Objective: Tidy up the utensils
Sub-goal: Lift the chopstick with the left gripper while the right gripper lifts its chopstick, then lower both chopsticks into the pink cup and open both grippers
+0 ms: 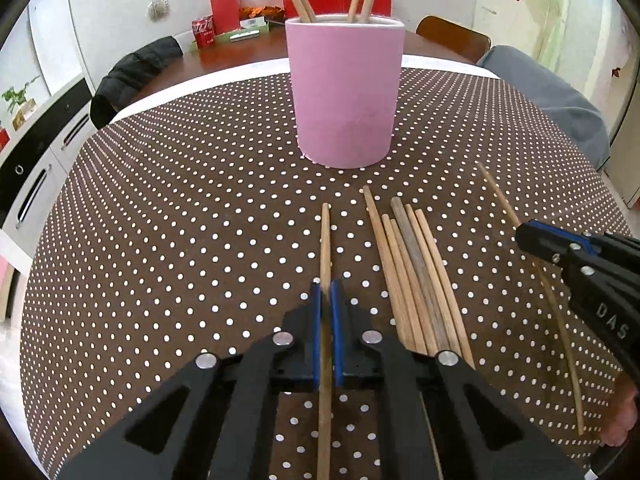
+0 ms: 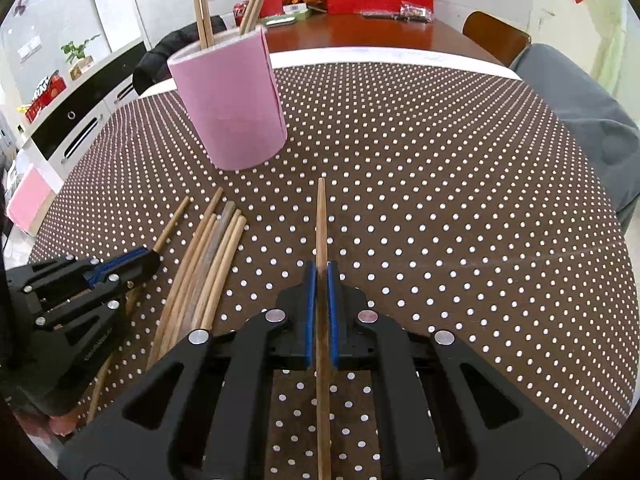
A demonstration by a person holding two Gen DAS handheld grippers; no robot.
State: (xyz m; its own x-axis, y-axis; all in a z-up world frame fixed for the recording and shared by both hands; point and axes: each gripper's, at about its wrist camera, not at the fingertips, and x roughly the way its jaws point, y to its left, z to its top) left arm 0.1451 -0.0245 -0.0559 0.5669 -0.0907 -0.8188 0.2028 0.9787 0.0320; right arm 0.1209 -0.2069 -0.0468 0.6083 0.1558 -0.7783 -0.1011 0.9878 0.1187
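Black grippers (image 1: 327,292), blue-lined fingers (image 2: 310,312), silver screws, "DAS" lettering.

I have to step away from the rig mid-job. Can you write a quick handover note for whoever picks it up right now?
Left claw: shut on one chopstick.
Right claw: shut on another chopstick.
Pink holder stands upright at the far side of the dotted tablecloth, with four chopsticks already in it.
A loose bundle of about five lies between the claws.
Left: drop both held sticks in the holder, then the bundle.

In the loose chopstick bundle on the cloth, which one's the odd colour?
The greyish-dark chopstick near the middle of the bundle; its neighbours are all light tan wood. It also shows grey in the right wrist view.
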